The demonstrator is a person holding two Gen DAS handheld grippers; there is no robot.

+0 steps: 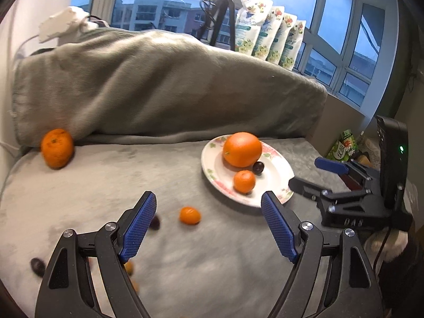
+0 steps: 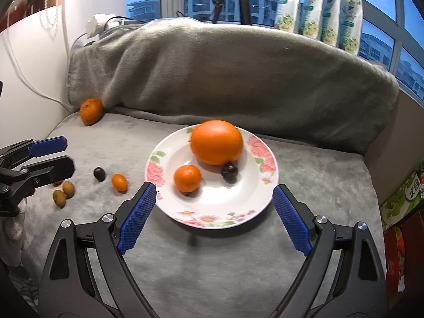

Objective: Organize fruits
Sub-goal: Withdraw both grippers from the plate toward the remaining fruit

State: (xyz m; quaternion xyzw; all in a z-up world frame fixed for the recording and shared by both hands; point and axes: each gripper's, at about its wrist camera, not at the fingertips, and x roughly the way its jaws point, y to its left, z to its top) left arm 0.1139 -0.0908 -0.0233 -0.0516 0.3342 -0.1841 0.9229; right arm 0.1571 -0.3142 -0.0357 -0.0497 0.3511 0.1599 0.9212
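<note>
Left gripper (image 1: 209, 214): my jaws stand wide apart with nothing between them.
Right gripper (image 2: 214, 206): my jaws are spread just as wide, empty, straddling the near rim of the plate (image 2: 270, 182).
On the plate: a large orange (image 2: 216, 142) at the far side, a small mandarin (image 2: 187, 178) ahead of my right gripper's left pad, and a dark plum (image 2: 229, 172) touching the orange.
Done so far: I judge these three as sorted; that looks like less than half of the fruit.
Left to gather: a kumquat (image 1: 189, 215) lies on the grey blanket (image 1: 79, 185) between my left jaws, just ahead of the tips.
Also left: a second dark plum (image 2: 99, 173), two brownish-green small fruits (image 2: 63, 193) near my left gripper, and a rough-skinned orange (image 1: 56, 148) far off to the left, against the blanket fold.
Hidden: in the left wrist view my left pad covers most of the dark plum, and the brownish-green fruits show only as slivers behind the finger.
Hard to make out: another dark fruit (image 1: 37, 266) outside my left finger is blurred, and in the right wrist view a reddish bit peeks from under my left gripper; I cannot tell if they are the same one.
Cut off: boxes at the far right edge, only partly in view.
</note>
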